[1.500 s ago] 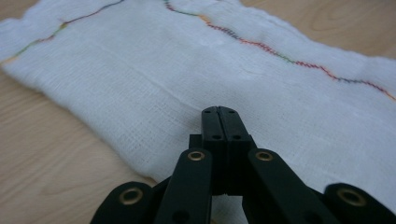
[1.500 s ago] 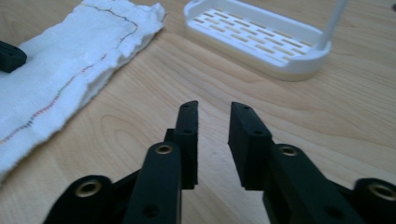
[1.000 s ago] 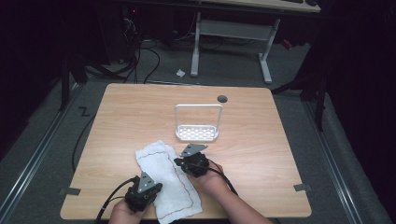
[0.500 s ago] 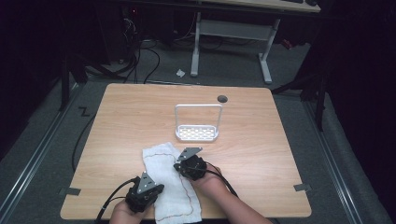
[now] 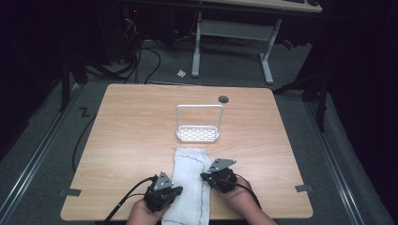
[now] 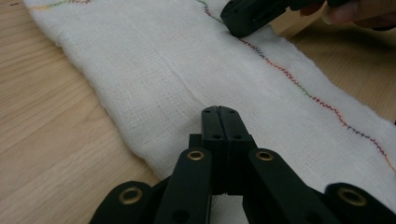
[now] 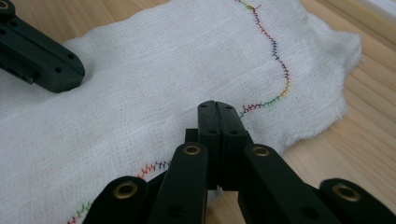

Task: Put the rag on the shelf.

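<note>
The table (image 5: 141, 140) carries a folded white cloth (image 5: 190, 187) at the middle of its near edge, long axis running from that edge toward the far one. Both tools flank it equally: the left hand-held gripper (image 5: 176, 191) and right hand-held gripper (image 5: 204, 176), jaws closed, press on its side edges, gripping nothing.

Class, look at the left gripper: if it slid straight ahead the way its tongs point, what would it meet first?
Beyond the white cloth under it, the left gripper would probably meet the right gripper first, at the cloth's far stitched edge; depth is hard to judge.
</note>
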Available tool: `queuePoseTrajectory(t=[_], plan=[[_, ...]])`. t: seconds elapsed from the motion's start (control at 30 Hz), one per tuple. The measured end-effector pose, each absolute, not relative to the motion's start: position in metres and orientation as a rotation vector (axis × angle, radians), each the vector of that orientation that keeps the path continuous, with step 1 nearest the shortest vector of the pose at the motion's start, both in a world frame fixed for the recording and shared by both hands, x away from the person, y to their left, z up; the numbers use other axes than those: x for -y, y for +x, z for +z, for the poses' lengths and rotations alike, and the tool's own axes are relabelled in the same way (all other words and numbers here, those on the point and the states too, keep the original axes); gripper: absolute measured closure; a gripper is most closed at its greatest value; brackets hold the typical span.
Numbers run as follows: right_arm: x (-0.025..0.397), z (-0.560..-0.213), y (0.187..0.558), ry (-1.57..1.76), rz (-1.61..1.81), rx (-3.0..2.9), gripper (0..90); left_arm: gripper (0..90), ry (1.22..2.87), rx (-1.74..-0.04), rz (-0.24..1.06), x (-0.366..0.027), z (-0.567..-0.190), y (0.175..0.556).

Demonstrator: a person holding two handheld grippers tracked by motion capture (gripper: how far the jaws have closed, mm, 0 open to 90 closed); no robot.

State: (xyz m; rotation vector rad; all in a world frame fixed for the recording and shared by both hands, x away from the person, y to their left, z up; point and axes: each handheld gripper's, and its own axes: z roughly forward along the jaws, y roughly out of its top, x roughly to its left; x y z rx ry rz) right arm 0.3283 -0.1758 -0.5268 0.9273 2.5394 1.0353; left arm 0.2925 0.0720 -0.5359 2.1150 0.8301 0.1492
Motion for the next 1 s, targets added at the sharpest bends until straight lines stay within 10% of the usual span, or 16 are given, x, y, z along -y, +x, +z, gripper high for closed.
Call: queuePoseTrajectory(t=[0.47,1.0], plan=[[0.183,-0.530,0.326,0.957,1.069,-2.501,90.0,87.5,2.135,-0.794,0.063,-0.055,-0.534,0.283],[0.194,-0.527,0.324,0.983,1.151,-2.399,68.0,43.6,1.977,-1.101,0.327,-0.082,-0.524,0.370]])
